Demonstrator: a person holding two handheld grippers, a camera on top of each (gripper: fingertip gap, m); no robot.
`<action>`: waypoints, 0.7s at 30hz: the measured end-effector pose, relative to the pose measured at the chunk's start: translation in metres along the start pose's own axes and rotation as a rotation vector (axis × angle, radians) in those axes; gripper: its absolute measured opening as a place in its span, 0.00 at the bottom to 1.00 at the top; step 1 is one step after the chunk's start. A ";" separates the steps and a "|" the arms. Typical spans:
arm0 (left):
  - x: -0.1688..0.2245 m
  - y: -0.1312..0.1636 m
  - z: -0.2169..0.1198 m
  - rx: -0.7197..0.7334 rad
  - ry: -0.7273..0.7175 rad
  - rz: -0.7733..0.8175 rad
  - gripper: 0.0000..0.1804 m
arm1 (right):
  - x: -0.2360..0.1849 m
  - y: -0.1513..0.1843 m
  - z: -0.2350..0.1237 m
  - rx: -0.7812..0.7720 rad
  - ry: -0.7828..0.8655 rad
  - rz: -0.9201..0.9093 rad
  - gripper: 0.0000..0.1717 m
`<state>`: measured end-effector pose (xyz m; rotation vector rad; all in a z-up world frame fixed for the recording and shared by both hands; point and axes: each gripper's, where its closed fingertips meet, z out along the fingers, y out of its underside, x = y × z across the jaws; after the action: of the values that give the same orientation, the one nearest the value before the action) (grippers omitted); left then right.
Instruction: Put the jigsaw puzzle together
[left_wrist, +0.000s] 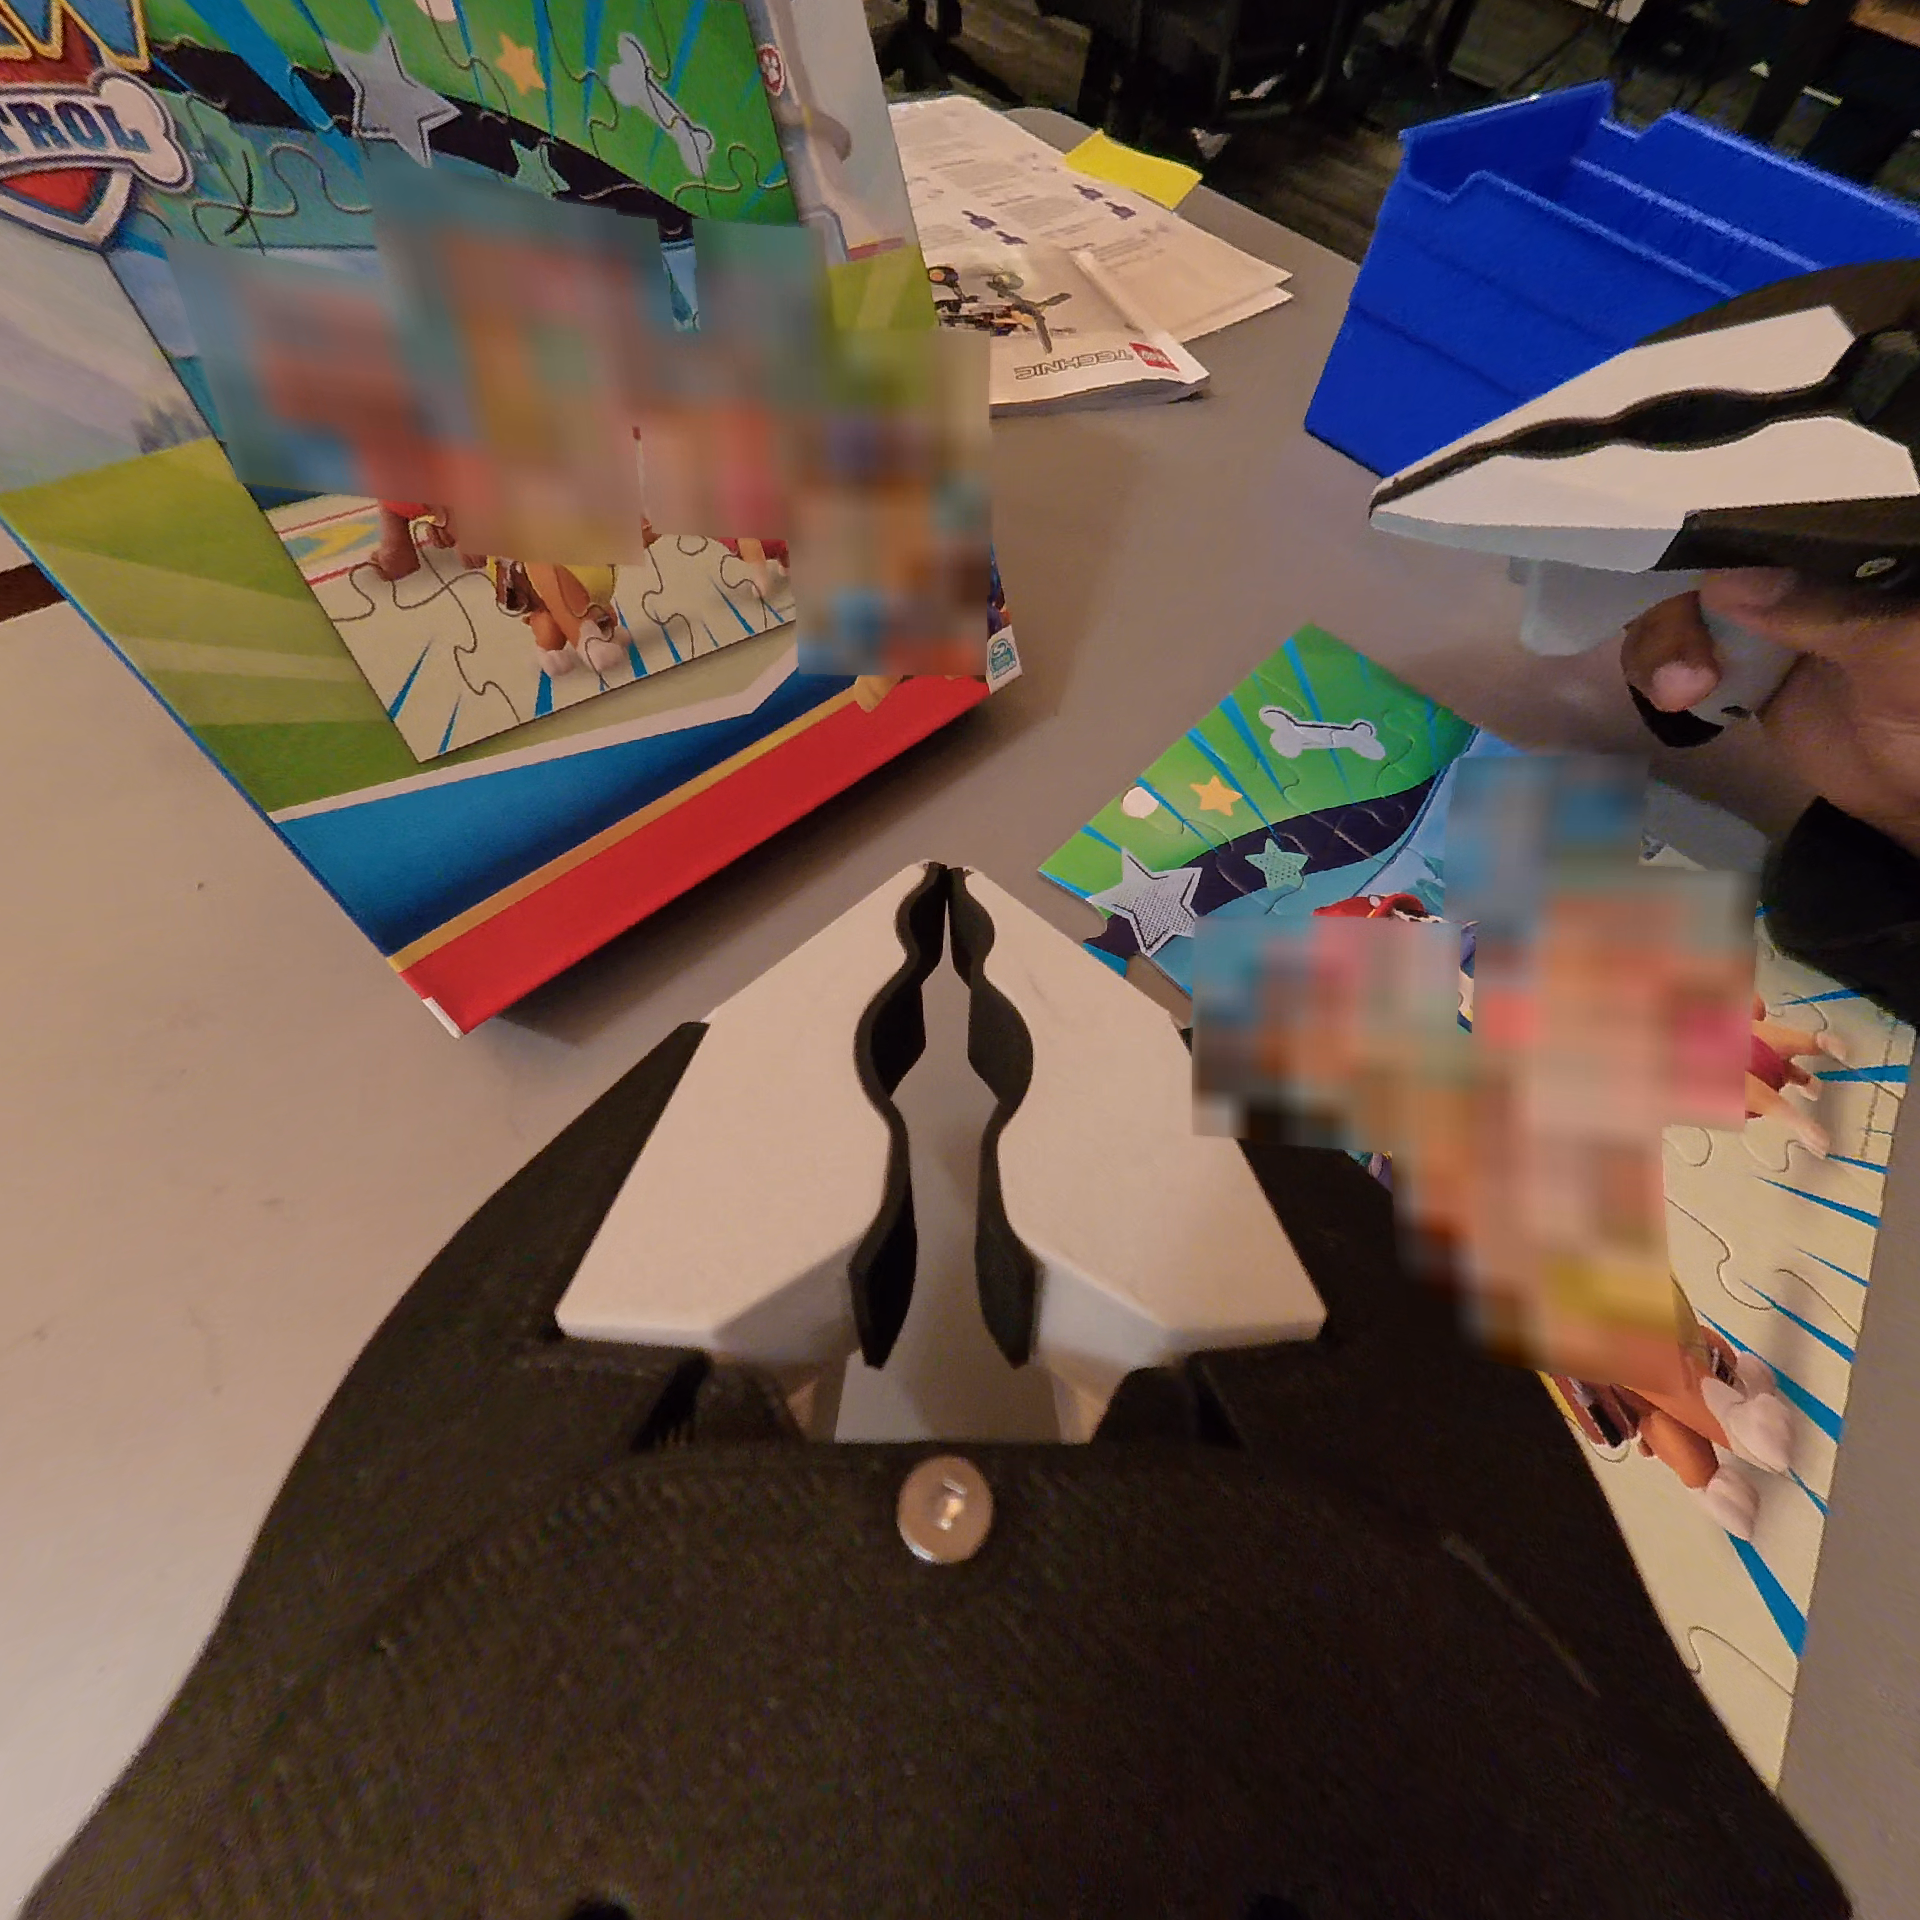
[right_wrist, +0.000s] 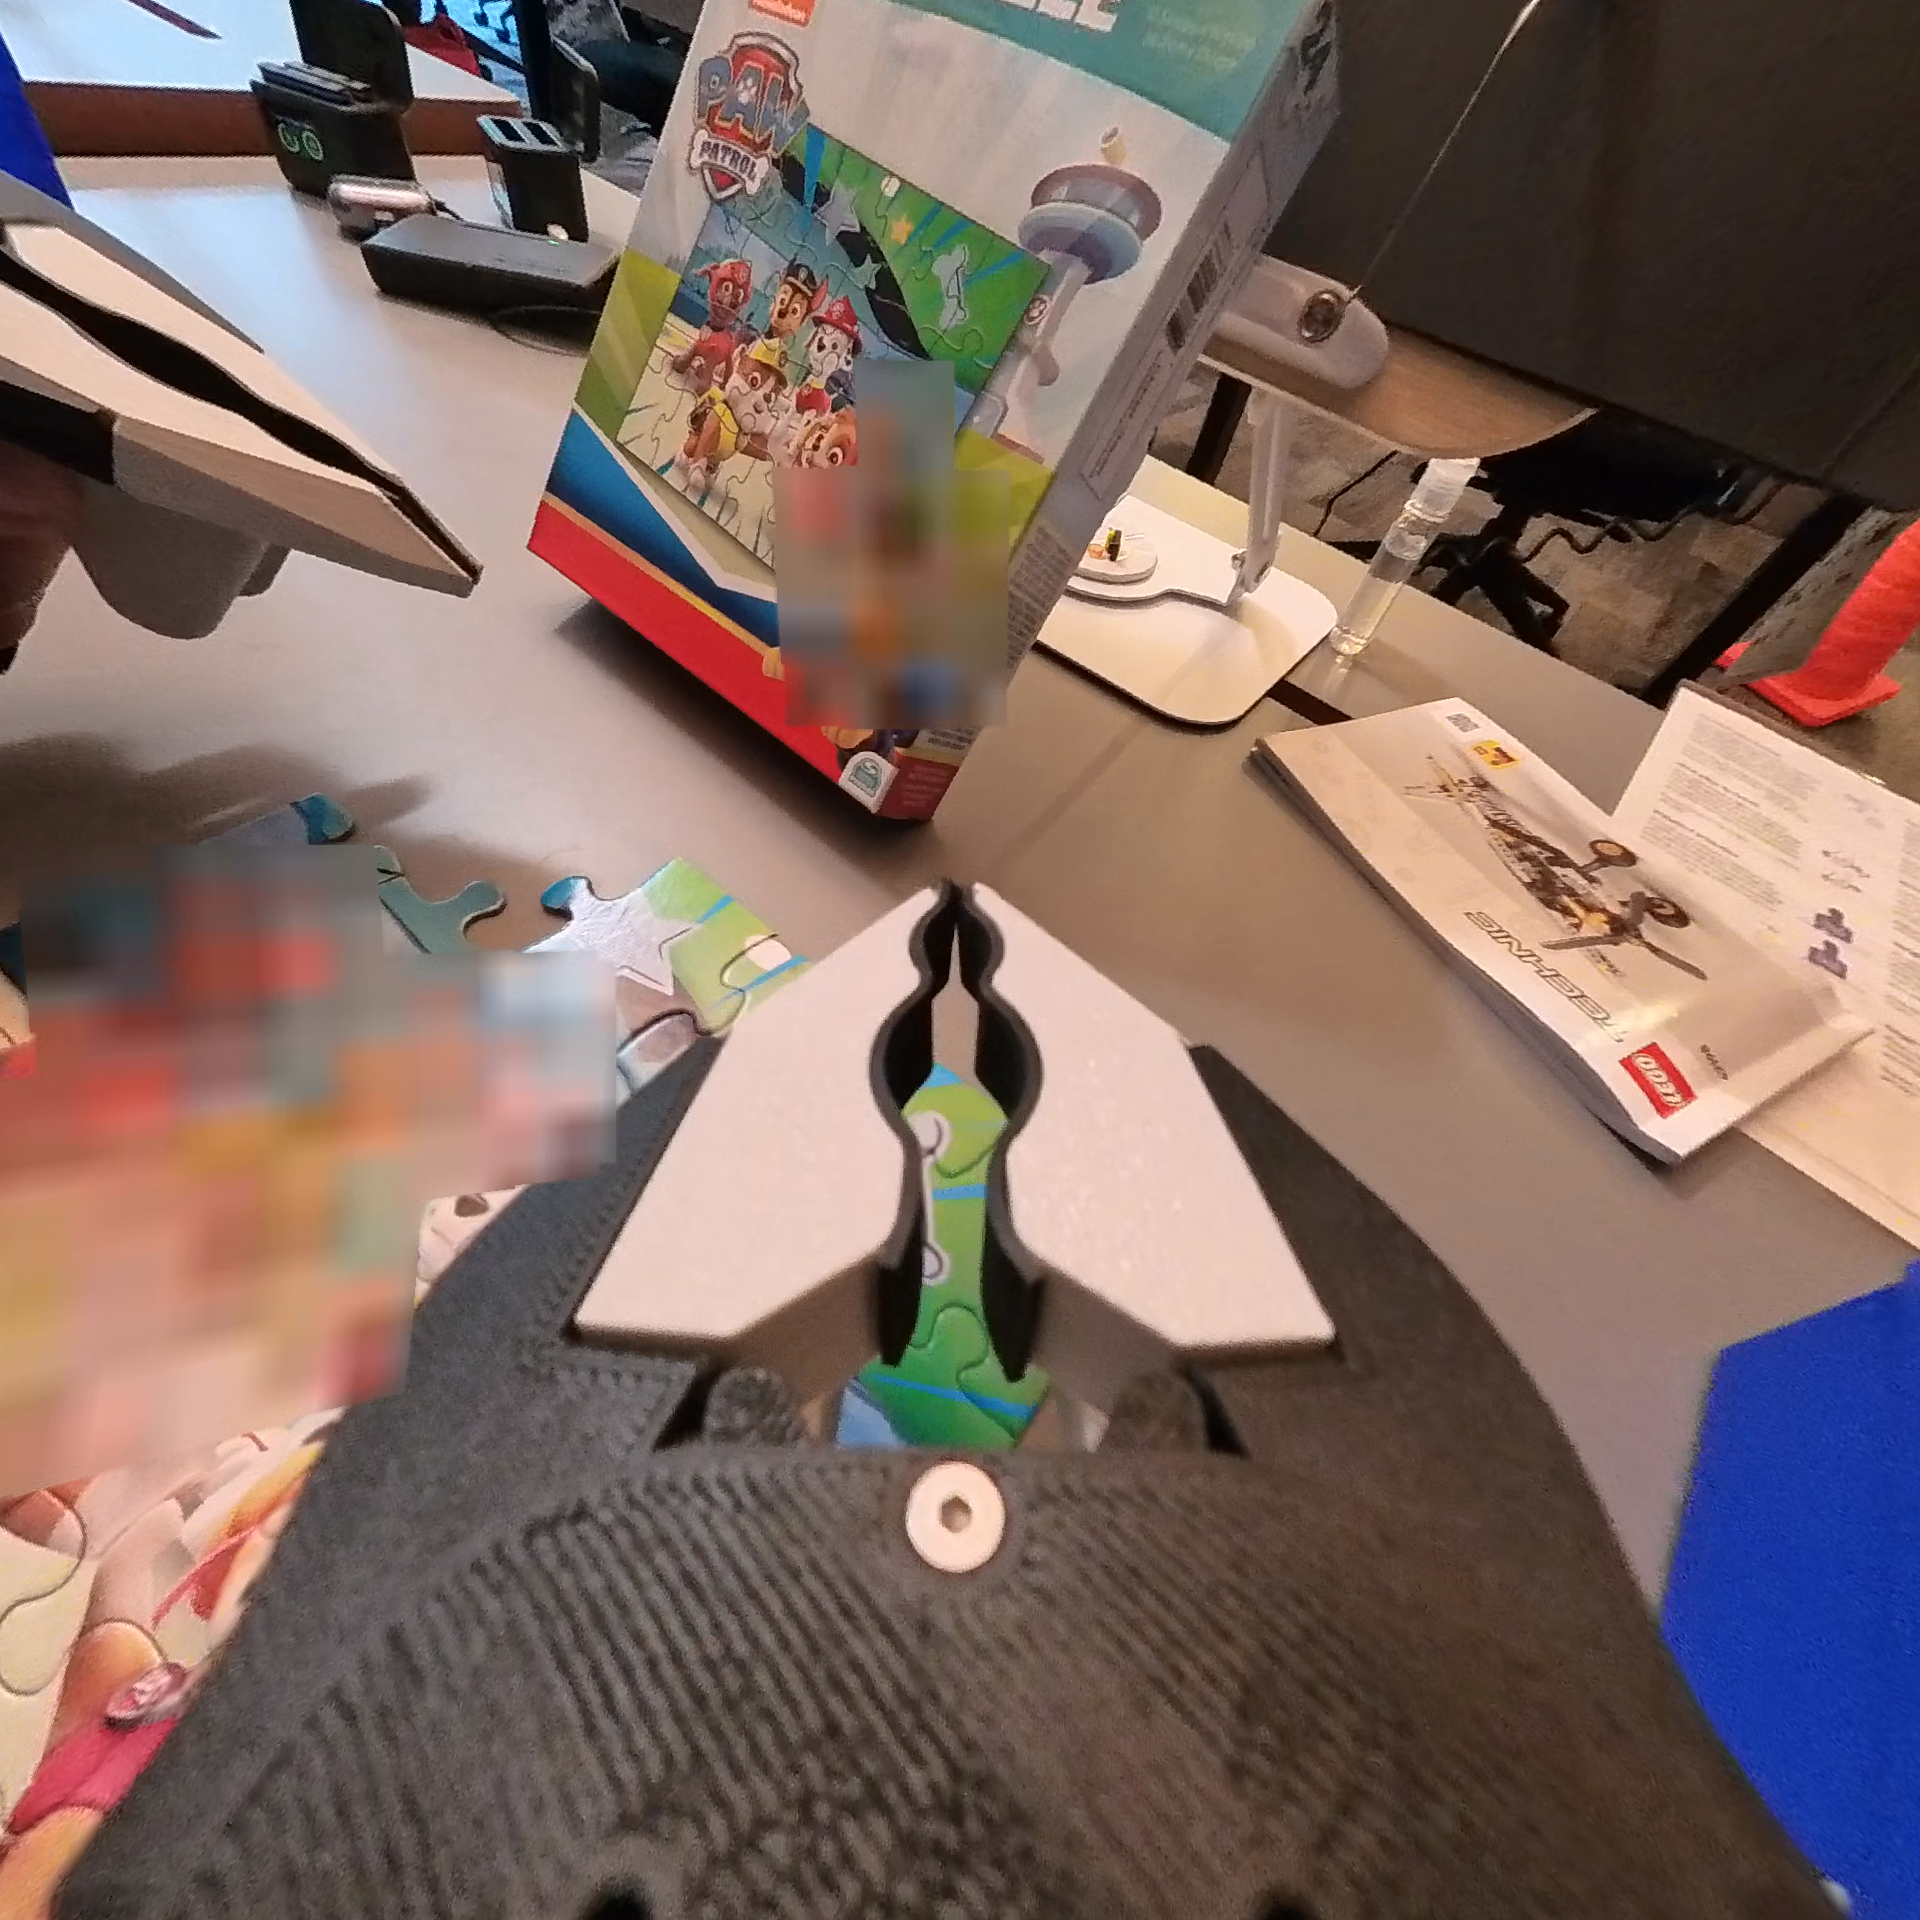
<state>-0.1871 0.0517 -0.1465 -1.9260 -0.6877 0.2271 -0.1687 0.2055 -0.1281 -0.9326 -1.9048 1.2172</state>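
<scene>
My left gripper (left_wrist: 948, 871) is shut with nothing between its pads, above the grey table (left_wrist: 156, 1039) between the puzzle box (left_wrist: 540, 644) and the assembled cartoon jigsaw puzzle (left_wrist: 1288, 821). My right gripper (right_wrist: 958, 891) is shut with nothing between its pads, above the puzzle's green corner (right_wrist: 665, 935), which shows under its fingers. The box stands tilted ahead of it (right_wrist: 831, 416). The right gripper also shows in the left wrist view (left_wrist: 1392, 504), held by a hand (left_wrist: 1766, 665). The left gripper shows at the left of the right wrist view (right_wrist: 457, 571).
A blue plastic bin (left_wrist: 1558, 270) stands at the back right. A white instruction booklet (right_wrist: 1558, 935) and loose sheets (left_wrist: 1091, 239) lie on the table. A lamp base (right_wrist: 1195, 623), a small clear bottle (right_wrist: 1392, 561) and black devices (right_wrist: 488, 260) stand farther back. The tips of one gripper are about 15 centimeters away from the tips of the other.
</scene>
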 end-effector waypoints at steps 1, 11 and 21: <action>0.000 0.000 0.000 0.000 0.001 -0.001 0.00 | 0.002 -0.001 -0.001 0.004 0.005 -0.002 0.00; 0.001 0.005 0.003 -0.017 0.012 -0.003 0.00 | 0.013 -0.008 -0.012 0.052 0.012 0.053 0.00; 0.000 0.008 0.006 -0.027 0.017 -0.008 0.00 | 0.009 -0.010 -0.012 0.061 -0.002 0.057 0.00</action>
<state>-0.1864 0.0538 -0.1558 -1.9484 -0.6908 0.1971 -0.1651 0.2156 -0.1131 -0.9592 -1.8433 1.3020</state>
